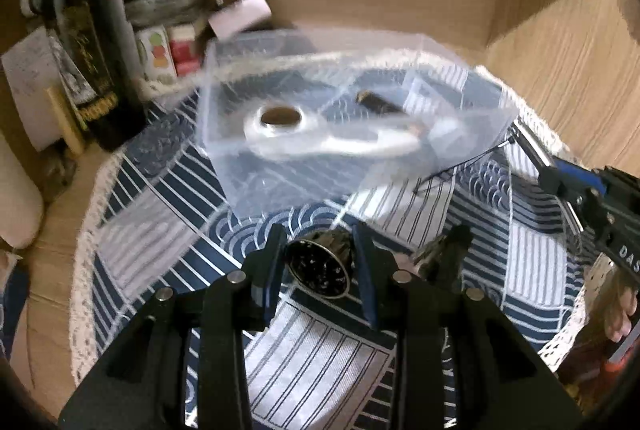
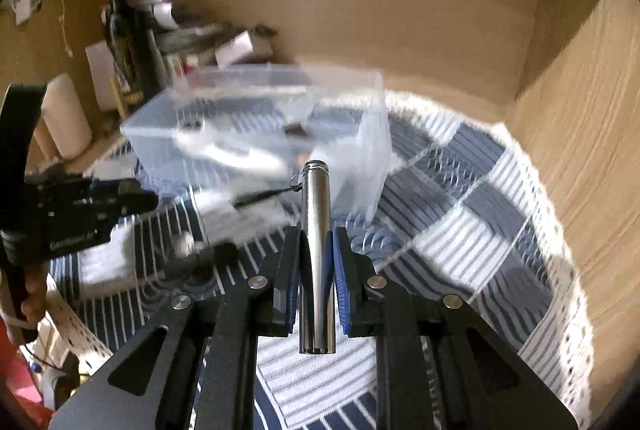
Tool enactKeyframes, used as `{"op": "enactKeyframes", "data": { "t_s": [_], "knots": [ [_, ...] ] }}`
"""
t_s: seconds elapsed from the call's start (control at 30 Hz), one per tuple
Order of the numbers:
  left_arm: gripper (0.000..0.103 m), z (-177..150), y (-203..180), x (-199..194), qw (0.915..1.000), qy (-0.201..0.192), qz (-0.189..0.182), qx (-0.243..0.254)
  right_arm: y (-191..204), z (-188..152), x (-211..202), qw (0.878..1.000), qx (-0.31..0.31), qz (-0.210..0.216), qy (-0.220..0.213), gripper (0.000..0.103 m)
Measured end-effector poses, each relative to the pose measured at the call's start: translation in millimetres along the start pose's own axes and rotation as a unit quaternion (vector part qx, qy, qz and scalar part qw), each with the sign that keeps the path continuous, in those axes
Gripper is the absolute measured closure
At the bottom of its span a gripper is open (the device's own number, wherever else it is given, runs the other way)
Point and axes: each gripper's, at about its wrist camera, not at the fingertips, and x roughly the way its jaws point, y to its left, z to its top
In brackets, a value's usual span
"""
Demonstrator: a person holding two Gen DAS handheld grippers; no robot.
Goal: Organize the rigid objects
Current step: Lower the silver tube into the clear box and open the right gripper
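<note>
My left gripper (image 1: 320,250) is shut on a shiny black flashlight head (image 1: 320,264), held above the blue-and-white patterned mat (image 1: 160,230). My right gripper (image 2: 316,242) is shut on a silver metal flashlight tube (image 2: 317,238) with a black lanyard (image 2: 264,195) hanging from its far end. A clear plastic box (image 1: 328,102) stands on the mat just beyond both grippers; it also shows in the right wrist view (image 2: 260,126). Inside it lie a white tape roll (image 1: 280,122), a small dark cylinder (image 1: 380,102) and a white object. The right gripper shows at the right edge of the left wrist view (image 1: 532,154).
A dark bottle (image 1: 92,62), small boxes and papers (image 1: 160,42) crowd the back left corner. Wooden walls (image 1: 560,50) enclose the back and right. A small dark part (image 1: 444,254) lies on the mat by my left gripper. The view is motion-blurred.
</note>
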Motion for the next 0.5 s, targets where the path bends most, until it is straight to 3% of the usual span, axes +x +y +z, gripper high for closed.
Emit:
{"op": "enactKeyframes", "data": {
  "t_s": [0.5],
  "knots": [
    [0.07,57,11,-67,0.9918,-0.126,0.017,-0.014,9,83,-21,0.994,-0.022,0.013,-0.108,0.089]
  ]
}}
